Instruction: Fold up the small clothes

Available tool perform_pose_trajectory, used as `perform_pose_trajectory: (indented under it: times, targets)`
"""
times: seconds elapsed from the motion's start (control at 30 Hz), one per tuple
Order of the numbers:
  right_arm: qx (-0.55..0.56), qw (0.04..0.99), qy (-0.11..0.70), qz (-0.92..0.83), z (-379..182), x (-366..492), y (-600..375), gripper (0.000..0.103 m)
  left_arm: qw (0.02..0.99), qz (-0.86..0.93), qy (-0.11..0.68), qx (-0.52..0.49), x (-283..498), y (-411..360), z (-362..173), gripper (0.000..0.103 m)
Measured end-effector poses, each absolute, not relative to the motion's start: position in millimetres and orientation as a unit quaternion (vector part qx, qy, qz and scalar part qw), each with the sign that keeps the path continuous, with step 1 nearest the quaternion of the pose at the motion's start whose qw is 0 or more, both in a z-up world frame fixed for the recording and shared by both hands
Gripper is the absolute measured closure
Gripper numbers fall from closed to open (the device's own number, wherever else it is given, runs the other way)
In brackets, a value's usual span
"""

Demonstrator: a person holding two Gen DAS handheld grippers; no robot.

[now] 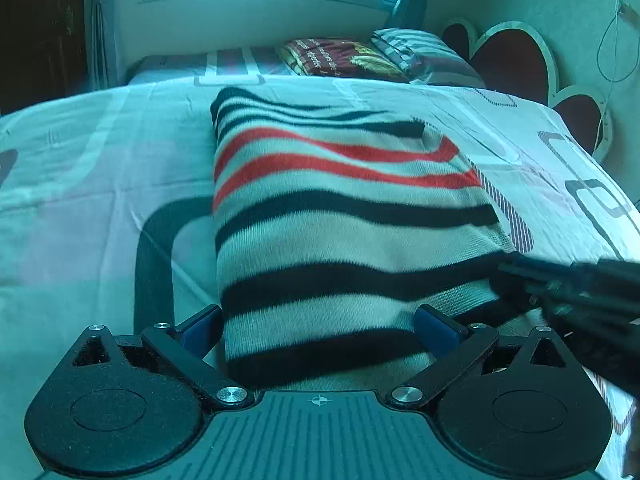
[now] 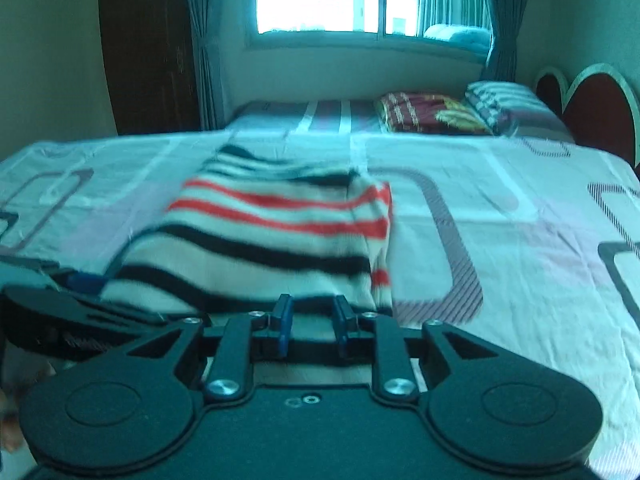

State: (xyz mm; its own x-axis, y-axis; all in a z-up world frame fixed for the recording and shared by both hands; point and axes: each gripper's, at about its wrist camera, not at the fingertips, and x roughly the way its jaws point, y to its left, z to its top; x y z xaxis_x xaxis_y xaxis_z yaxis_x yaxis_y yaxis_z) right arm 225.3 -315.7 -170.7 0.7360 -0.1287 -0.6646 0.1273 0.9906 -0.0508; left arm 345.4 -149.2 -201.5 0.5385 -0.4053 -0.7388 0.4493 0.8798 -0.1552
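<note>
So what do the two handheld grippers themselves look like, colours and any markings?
Both match. The left gripper has a black ribbed body with a small white crosshair mark, two round black side housings, black linkage bars with silver screws and blue finger pads. The right gripper is the same black build with blue pads, bearing small ring marks instead. No cables or sleeves show.

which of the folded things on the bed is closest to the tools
The striped sweater, white with black and red bands, lies right at both tools. The dark red folded blanket and the striped pillow sit far back near the window.
</note>
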Motion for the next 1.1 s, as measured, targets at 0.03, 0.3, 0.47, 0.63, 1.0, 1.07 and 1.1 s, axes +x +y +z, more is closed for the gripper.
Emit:
perform_pose_trajectory:
  times: [0.03,0.3,0.47,0.63,1.0,1.07,1.1]
  targets:
    - [0.004,0.93,0.36,-0.067,-180.6,222.3,-320.2,0.085,0.875,-0.245,0.418,0.025,345.5,-148.5,-206.1,0.002]
    - [0.067,0.93,0.356,-0.055,-164.1,217.5,-326.1,0.074,0.875,-0.238,0.421,0.019,344.8,-149.4,-199.4,0.002]
    - [0.071,0.943,0.321,-0.052,-140.2,216.7,-330.9,0.026,0.878,-0.243,0.412,0.024,341.7,-150.9,-191.1,0.002]
    - [0.082,0.94,0.328,-0.049,-138.3,232.8,-341.6,0.026,0.884,-0.236,0.404,0.011,347.3,-147.6,-181.4,0.002]
    - [0.158,0.911,0.38,-0.022,-165.9,284.5,-381.2,0.014,0.876,-0.238,0.418,-0.023,398.4,-144.8,-192.0,0.002]
    - [0.188,0.9,0.394,-0.013,-178.1,294.7,-392.2,0.018,0.869,-0.252,0.425,-0.038,406.2,-146.8,-197.9,0.003]
    - [0.207,0.894,0.398,-0.001,-184.5,298.7,-396.8,0.02,0.864,-0.258,0.429,-0.044,409.6,-148.2,-201.2,0.004]
